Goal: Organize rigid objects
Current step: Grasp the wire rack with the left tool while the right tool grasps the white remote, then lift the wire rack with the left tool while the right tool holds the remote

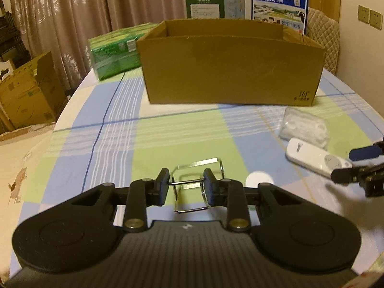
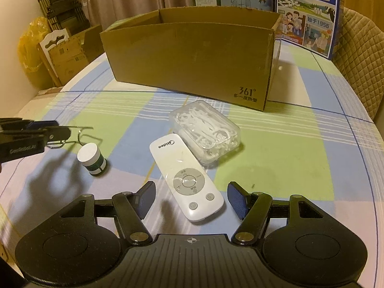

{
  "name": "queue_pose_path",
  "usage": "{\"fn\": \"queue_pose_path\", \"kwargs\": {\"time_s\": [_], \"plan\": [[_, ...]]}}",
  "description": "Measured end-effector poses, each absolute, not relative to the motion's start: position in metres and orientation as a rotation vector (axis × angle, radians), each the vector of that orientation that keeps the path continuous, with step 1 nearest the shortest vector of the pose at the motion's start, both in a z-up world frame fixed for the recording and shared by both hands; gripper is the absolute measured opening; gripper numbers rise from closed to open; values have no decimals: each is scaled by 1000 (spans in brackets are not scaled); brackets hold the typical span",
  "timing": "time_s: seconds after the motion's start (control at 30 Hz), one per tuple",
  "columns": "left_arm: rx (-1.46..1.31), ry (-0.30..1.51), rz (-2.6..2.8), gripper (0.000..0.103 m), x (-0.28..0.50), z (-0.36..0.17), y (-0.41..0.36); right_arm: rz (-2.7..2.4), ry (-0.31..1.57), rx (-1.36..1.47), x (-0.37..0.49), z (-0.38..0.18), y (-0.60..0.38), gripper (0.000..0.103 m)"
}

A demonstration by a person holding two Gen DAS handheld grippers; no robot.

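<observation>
Our left gripper (image 1: 186, 187) clamps a wire clip (image 1: 199, 184) just above the tablecloth (image 1: 120, 132); we carry it level into the cardboard box (image 1: 230, 72). Our right gripper (image 2: 192, 201), spread wide, straddles the Midea remote (image 2: 186, 180); we center before closing.

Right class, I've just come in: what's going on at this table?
A person is tidying small items with two handheld grippers. The left gripper is shut on a wire metal clip and holds it just above the checked tablecloth. The right gripper is open, its fingers on either side of the near end of a white remote that lies flat. A small white bottle and a clear box of floss picks wait on the cloth. The open cardboard box stands behind them.
</observation>
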State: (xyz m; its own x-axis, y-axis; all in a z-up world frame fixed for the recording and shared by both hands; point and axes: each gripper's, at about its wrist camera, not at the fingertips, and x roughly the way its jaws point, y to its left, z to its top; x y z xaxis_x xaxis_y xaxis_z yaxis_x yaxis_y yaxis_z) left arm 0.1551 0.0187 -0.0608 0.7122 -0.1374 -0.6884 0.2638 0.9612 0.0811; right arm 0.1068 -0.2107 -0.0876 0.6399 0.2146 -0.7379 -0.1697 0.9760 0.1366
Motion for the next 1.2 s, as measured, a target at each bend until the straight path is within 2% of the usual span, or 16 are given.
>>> {"fn": "queue_pose_path", "kwargs": {"time_s": [0.2,0.5,0.6,0.63,0.67,0.7,0.8,1.2], "plan": [[204,796,-237,27,142,-69,23,224,861,24,115,-92,-203,63],[200,810,-240,35,143,-71,23,235,878,-25,126,-102,-195,63],[202,814,-242,41,143,-72,23,231,879,-20,125,-102,-196,62],[205,816,-241,42,143,-72,24,228,880,-15,125,-101,-196,61],[207,816,-240,43,143,-73,24,222,880,-14,125,-101,-196,52],[208,816,-240,43,142,-73,24,219,881,-14,124,-99,-197,48],[209,819,-241,44,142,-73,24,240,890,15,120,-97,-197,40],[203,831,-238,46,148,-77,26,266,866,-15,126,-99,-185,40]]}}
